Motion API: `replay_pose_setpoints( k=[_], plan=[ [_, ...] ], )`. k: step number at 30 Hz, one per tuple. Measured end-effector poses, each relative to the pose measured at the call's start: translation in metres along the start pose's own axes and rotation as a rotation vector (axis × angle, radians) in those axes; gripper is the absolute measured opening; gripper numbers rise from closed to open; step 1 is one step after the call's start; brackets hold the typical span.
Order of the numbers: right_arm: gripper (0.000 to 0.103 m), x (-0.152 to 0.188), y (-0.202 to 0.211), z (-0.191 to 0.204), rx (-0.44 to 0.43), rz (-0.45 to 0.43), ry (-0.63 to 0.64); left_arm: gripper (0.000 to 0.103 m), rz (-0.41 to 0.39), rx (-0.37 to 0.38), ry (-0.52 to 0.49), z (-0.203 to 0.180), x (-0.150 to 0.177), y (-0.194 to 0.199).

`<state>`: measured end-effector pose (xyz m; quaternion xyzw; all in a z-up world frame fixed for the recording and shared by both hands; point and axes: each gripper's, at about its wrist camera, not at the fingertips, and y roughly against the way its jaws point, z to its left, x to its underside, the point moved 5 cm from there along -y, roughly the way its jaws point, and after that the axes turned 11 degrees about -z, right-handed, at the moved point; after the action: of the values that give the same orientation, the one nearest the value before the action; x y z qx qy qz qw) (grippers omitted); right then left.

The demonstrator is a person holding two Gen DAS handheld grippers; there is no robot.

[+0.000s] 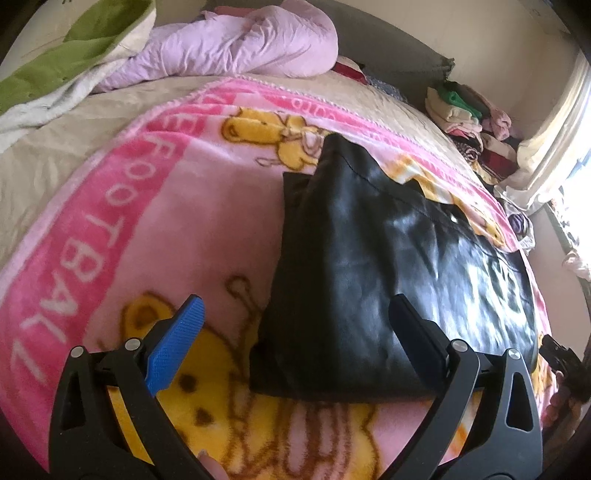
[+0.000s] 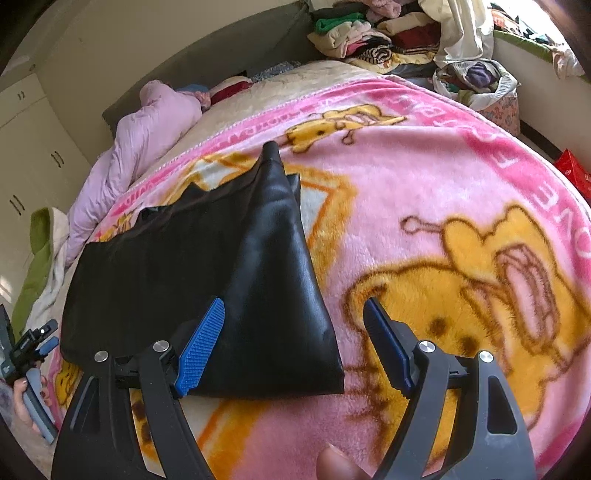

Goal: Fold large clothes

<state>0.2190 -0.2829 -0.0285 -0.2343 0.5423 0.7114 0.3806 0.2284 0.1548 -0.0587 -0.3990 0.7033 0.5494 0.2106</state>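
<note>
A black, shiny leather-like garment (image 1: 369, 240) lies flat on a pink cartoon-bear blanket (image 1: 177, 206) spread over the bed. My left gripper (image 1: 297, 314) is open wide just above the garment's near left corner, with one finger over the blanket and the other over the black fabric. In the right wrist view the same garment (image 2: 184, 258) narrows toward the far end. My right gripper (image 2: 293, 314) is open over its near right corner, and its pads are not pressing on anything. The left gripper (image 2: 33, 343), held by a hand, shows at the left edge of the right wrist view.
A lilac duvet (image 1: 240, 48) and a green-and-white cover (image 1: 55, 62) are bunched at the head of the bed. Piles of folded clothes (image 2: 369, 33) lie beyond the far corner. A white wardrobe (image 2: 26, 147) stands to the left and a red box (image 2: 576, 173) to the right.
</note>
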Motion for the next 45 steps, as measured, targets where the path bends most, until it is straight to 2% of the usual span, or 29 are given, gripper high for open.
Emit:
replay_pose_setpoints(
  k=[1, 2, 3, 5, 6, 7, 8, 9, 11, 13, 15, 20, 25, 29, 30, 31, 32, 33, 39, 45],
  plan=[
    [0.076, 0.000, -0.002, 0.000, 0.002, -0.002, 0.005, 0.088, 0.005, 0.000, -0.001, -0.001, 0.002, -0.001],
    [0.076, 0.001, -0.004, -0.001, 0.006, -0.003, 0.009, 0.076, 0.010, 0.002, 0.000, -0.001, 0.004, -0.003],
    [0.076, 0.001, -0.007, -0.003, 0.013, 0.000, 0.005, 0.068, 0.021, 0.009, 0.008, -0.001, 0.007, -0.005],
    [0.065, 0.002, -0.013, -0.007, 0.016, 0.010, -0.011, 0.047, 0.033, 0.045, 0.035, -0.002, 0.011, -0.007],
    [0.061, 0.004, -0.015, -0.009, 0.013, 0.015, -0.023, 0.041, 0.037, 0.061, 0.045, -0.002, 0.012, -0.008],
    [0.054, 0.005, -0.018, -0.009, -0.008, 0.020, -0.042, 0.038, 0.033, 0.053, 0.038, -0.003, 0.014, -0.008],
    [0.039, 0.006, -0.018, -0.008, -0.034, 0.022, -0.056, 0.034, 0.030, 0.046, 0.023, -0.005, 0.015, -0.008],
    [0.034, 0.007, -0.017, -0.006, -0.051, 0.022, -0.061, 0.032, 0.029, 0.045, 0.015, -0.006, 0.016, -0.008],
    [0.014, 0.006, -0.012, -0.003, -0.045, -0.005, -0.038, 0.020, 0.029, 0.057, 0.021, -0.006, 0.018, -0.007],
    [0.007, 0.003, -0.003, -0.001, -0.067, -0.027, -0.043, 0.014, 0.027, 0.073, 0.033, -0.006, 0.018, -0.003],
    [0.006, 0.000, 0.006, 0.000, -0.064, -0.041, -0.032, 0.012, 0.027, 0.074, 0.028, -0.007, 0.018, 0.001],
    [0.008, 0.010, -0.004, -0.009, -0.015, -0.003, -0.053, 0.012, 0.036, 0.055, -0.001, -0.011, 0.026, 0.002],
    [0.016, 0.017, -0.006, -0.001, 0.067, -0.026, 0.033, 0.013, 0.044, 0.039, -0.021, -0.009, 0.025, -0.001],
    [0.031, 0.016, 0.002, 0.000, 0.122, -0.054, 0.055, 0.013, 0.047, 0.039, -0.026, -0.007, 0.025, -0.002],
    [0.032, 0.015, 0.005, 0.000, 0.125, -0.059, 0.060, 0.013, 0.047, 0.040, -0.023, -0.007, 0.025, -0.003],
    [0.037, 0.016, 0.006, 0.000, 0.127, -0.062, 0.060, 0.014, 0.048, 0.039, -0.020, -0.007, 0.025, -0.002],
    [0.046, 0.017, 0.010, -0.001, 0.134, -0.065, 0.055, 0.015, 0.047, 0.038, -0.021, -0.008, 0.025, -0.002],
    [0.049, 0.018, 0.012, 0.000, 0.135, -0.070, 0.050, 0.015, 0.046, 0.037, -0.022, -0.008, 0.025, -0.002],
    [0.061, 0.025, 0.026, 0.004, 0.124, -0.083, 0.036, 0.020, 0.046, 0.044, -0.007, -0.005, 0.026, 0.000],
    [0.070, 0.026, 0.040, 0.023, 0.081, -0.104, 0.069, 0.033, 0.043, 0.042, 0.008, 0.000, 0.025, 0.007]
  ],
)
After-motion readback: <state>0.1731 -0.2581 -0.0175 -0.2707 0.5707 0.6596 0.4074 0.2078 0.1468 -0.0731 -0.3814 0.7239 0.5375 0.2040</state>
